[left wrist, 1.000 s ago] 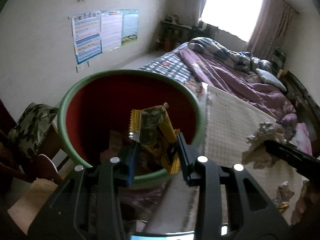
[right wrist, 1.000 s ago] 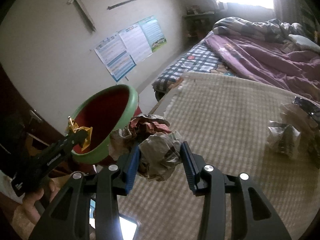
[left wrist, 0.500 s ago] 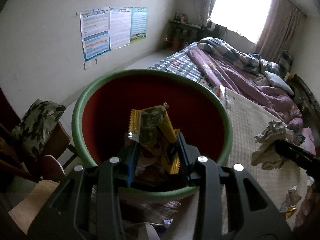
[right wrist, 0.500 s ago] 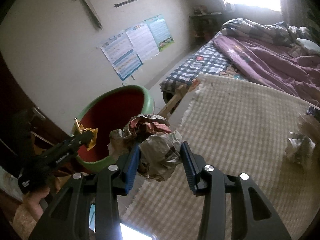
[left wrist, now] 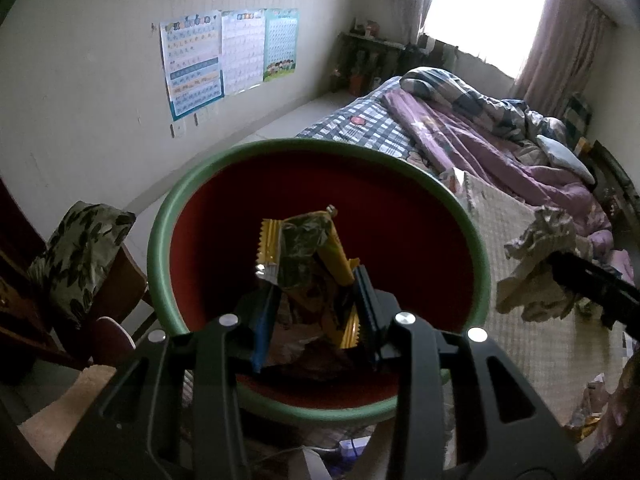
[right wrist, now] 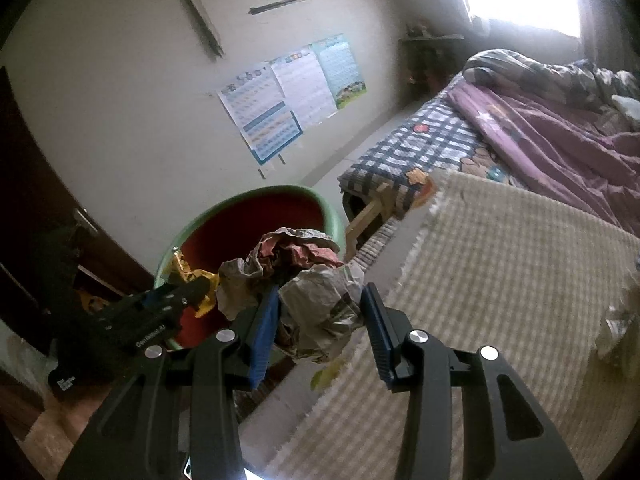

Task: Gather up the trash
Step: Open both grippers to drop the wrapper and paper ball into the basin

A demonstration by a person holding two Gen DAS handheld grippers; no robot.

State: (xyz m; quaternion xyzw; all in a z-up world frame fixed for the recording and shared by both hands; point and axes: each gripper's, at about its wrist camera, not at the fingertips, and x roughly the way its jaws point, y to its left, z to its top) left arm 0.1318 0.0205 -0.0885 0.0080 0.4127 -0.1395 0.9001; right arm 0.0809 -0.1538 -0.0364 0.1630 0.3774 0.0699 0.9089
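Observation:
A round bin with a green rim [left wrist: 168,216] and red inside stands beside the bed; it also shows in the right wrist view [right wrist: 332,216]. My left gripper [left wrist: 316,296] is shut on a yellow snack wrapper [left wrist: 304,248] and holds it over the bin's opening. My right gripper [right wrist: 320,312] is shut on a crumpled paper wad [right wrist: 312,300], held to the right of the bin, above the mat's edge. The wad also shows in the left wrist view [left wrist: 536,272]. Some trash lies in the bin's bottom.
A beige woven mat [right wrist: 500,280] covers the near bed end. A purple quilt [left wrist: 500,160] lies further back. More crumpled trash [right wrist: 620,320] sits at the mat's right. A cushioned chair [left wrist: 80,256] stands left of the bin. Posters [left wrist: 224,56] hang on the wall.
Both grippers have moved left toward the bin. The left one, with the wrapper, now sits over the bin's opening. The right one carried the paper wad closer to the bin's rim.

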